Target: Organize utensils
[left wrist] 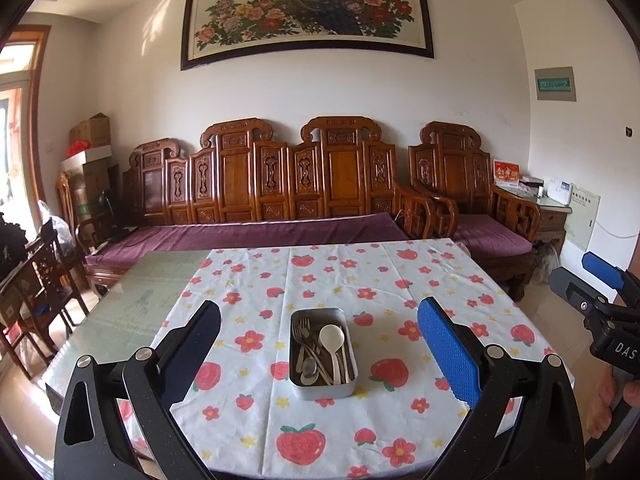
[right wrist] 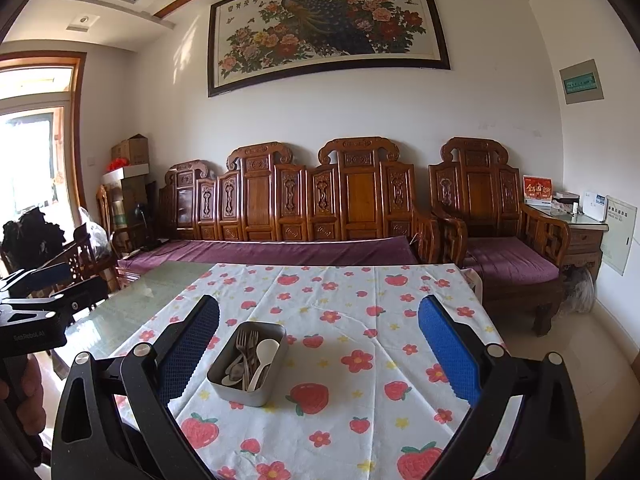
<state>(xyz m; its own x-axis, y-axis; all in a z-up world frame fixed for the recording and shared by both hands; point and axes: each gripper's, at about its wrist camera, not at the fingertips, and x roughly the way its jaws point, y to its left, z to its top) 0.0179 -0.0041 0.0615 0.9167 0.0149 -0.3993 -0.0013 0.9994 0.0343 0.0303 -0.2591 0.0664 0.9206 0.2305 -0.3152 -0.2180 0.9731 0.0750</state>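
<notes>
As seen from the left wrist camera, the left tongs (left wrist: 319,354) hang above the near part of the table (left wrist: 160,300) with fingers spread wide apart, nothing between them. Item: one rectangular metal tin (left wrist: 323,354), resting on the strawberry-and-flower tablecloth (left wrist: 360,280), framed between the two fingers but touched by neither. Contents: several metal forks (left wrist: 301,330) with tines toward the far end, at least one metal spoon (left wrist: 309,368) with bowl toward the near end, and one white plastic spoon (left wrist: 332,340) lying over the metal pieces; exact count of the metal pieces cannot be told. Item: right tongs (left wrist: 600,280), at the right edge of this view, well apart from the tin; whether they are apart or together cannot be told here. A hand (left wrist: 608,404) grips the handle below them. Beyond the table: carved wooden sofa (left wrist: 280,184) with purple cushion, framed peacock painting (left wrist: 304,8) above. From the right wrist camera, the right tongs (right wrist: 319,354) also stand wide apart, holding nothing, above the tablecloth (right wrist: 400,320). The tin (right wrist: 248,364) lies left of centre, just beside the left-hand finger, angled, the forks (right wrist: 246,344) and white plastic spoon (right wrist: 264,358) inside it. Left tongs (right wrist: 36,280) show at the left edge, a hand (right wrist: 28,396) beneath.
</notes>
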